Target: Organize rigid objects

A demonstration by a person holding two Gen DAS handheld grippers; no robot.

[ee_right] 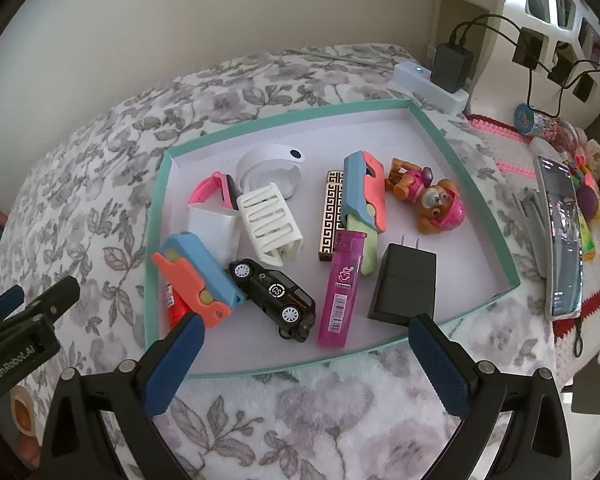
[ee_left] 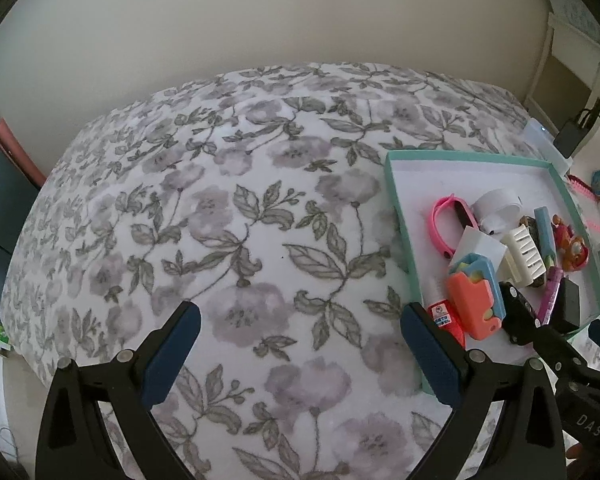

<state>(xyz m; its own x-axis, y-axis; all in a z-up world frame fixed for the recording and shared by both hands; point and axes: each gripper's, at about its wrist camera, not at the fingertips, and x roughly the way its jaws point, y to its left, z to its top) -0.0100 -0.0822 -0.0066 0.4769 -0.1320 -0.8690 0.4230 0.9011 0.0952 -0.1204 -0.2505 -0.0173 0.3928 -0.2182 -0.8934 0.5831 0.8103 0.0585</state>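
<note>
The right tongs [ee_right: 302, 340] hang with their blue pads wide apart and empty, just above the near rim of the shallow mint-green cardboard tray [ee_right: 156, 240] lying on the floral fleece blanket [ee_right: 100, 184]. The left tongs [ee_left: 300, 332], equally spread and empty, hover over bare blanket beside the tray's left edge.

Nearest in the tray lie a black toy car [ee_right: 274, 298], a magenta plastic lighter [ee_right: 338, 290] and a black wall charger plug [ee_right: 404, 282]. An orange-and-blue plastic toy [ee_right: 196, 276] touches the car's front.

Behind them sit a cream slotted clip [ee_right: 268, 220], a gold patterned lighter [ee_right: 332, 212] and a brown-and-pink pup figurine [ee_right: 428, 196].

Farthest back are a pink wristband [ee_right: 210, 190] and a round white gadget [ee_right: 272, 166].
</note>
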